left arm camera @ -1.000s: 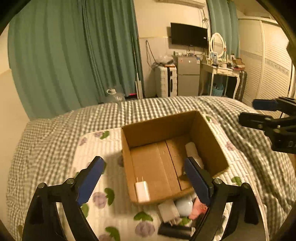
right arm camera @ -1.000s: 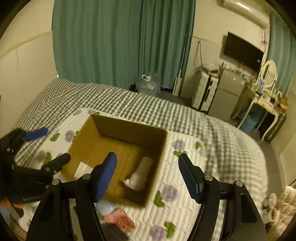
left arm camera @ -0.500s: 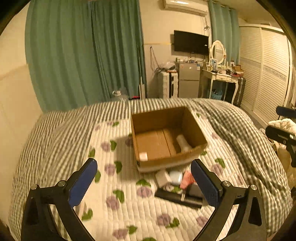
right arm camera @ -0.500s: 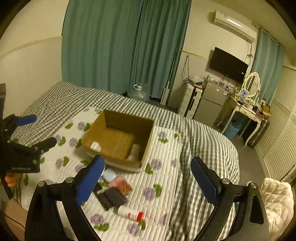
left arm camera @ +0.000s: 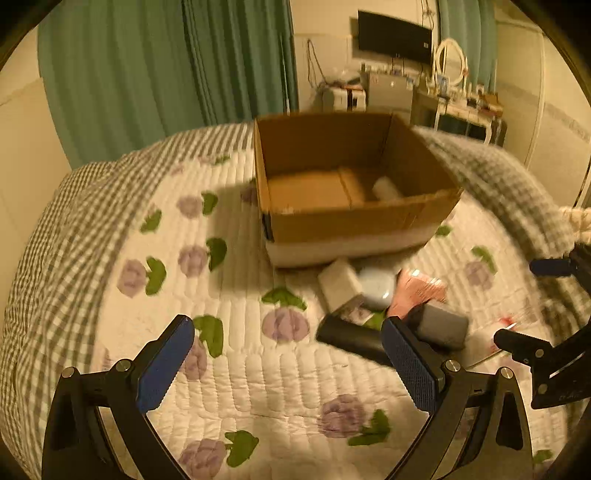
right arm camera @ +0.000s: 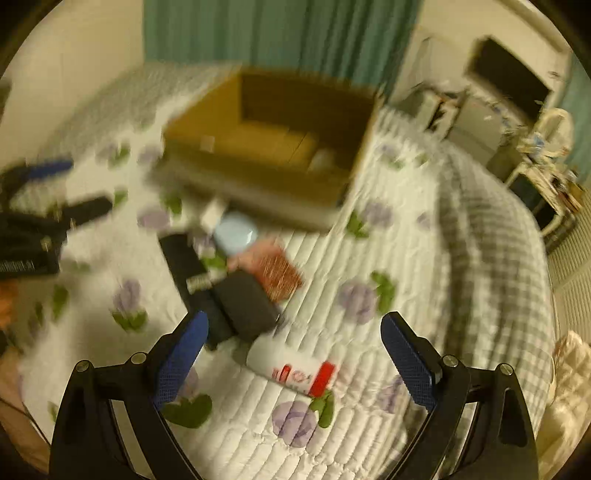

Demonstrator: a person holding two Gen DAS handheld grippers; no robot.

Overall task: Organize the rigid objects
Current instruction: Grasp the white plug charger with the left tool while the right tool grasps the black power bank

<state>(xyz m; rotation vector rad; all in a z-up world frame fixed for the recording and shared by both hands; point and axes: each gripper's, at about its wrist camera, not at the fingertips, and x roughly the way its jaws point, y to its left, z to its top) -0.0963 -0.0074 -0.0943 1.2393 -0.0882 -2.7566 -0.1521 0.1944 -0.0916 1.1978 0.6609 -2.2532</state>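
An open cardboard box (left arm camera: 354,221) (right arm camera: 258,184) stands on the quilted bed and holds a white cylinder (left arm camera: 386,189) and a small white charger (right arm camera: 207,143). In front of it lie a white block (left arm camera: 339,283), a pale blue case (left arm camera: 376,286) (right arm camera: 236,233), a pink packet (left arm camera: 421,290) (right arm camera: 275,269), a long black bar (left arm camera: 351,338) (right arm camera: 184,264), a dark grey box (left arm camera: 443,326) (right arm camera: 245,304) and a white tube with a red cap (right arm camera: 291,367). My left gripper (left arm camera: 288,365) is open over the quilt near the bar. My right gripper (right arm camera: 295,354) is open just above the tube.
The bed has a floral quilt (left arm camera: 258,369) over a grey checked cover (right arm camera: 480,240). Green curtains (left arm camera: 166,74) hang behind. A desk, a fridge and a TV (left arm camera: 395,35) stand at the far right.
Both grippers have dropped low and forward toward the pile in front of the box. The right view is motion blurred. Both stay open and empty.
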